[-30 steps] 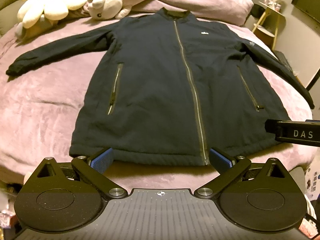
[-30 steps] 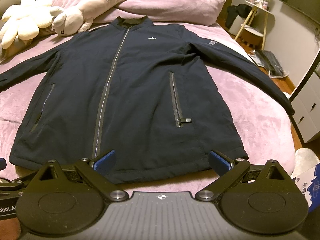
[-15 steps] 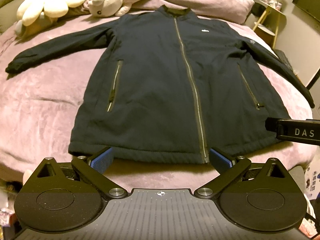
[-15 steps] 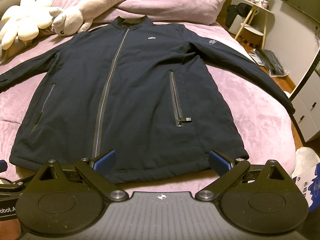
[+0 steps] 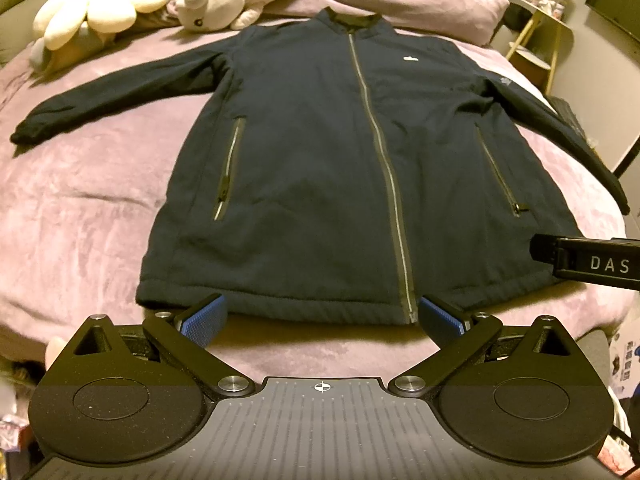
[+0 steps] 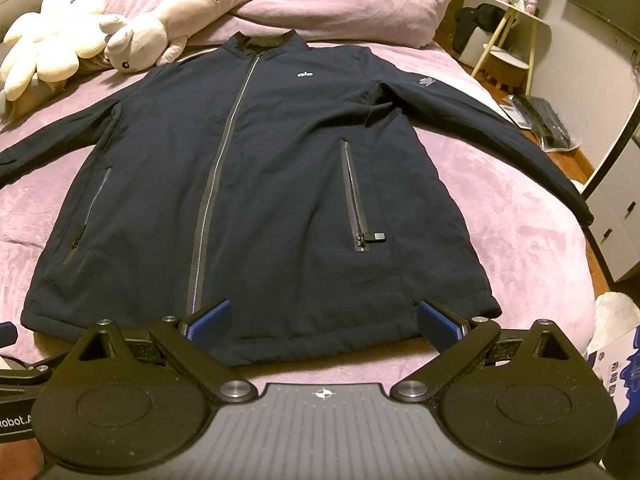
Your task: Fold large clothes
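A dark navy zip jacket [image 5: 320, 168] lies flat, front up, on a pink bed cover [image 5: 80, 216], sleeves spread out to both sides, collar at the far end. It also shows in the right wrist view [image 6: 272, 184]. My left gripper [image 5: 320, 318] is open and empty, just short of the jacket's hem near its middle. My right gripper [image 6: 322, 322] is open and empty, over the hem right of the zip. Part of the right gripper's body [image 5: 592, 266] shows at the right edge of the left wrist view.
Cream plush toys [image 5: 120, 0] and a pink pillow [image 6: 352, 8] lie at the head of the bed. A small side table [image 6: 508, 44] and white drawers [image 6: 616, 220] stand to the right. A box [image 6: 620, 364] sits at the lower right.
The left gripper has drifted slightly, so the jacket sits a little lower and further right in its view. The right gripper has barely moved. Both stay open.
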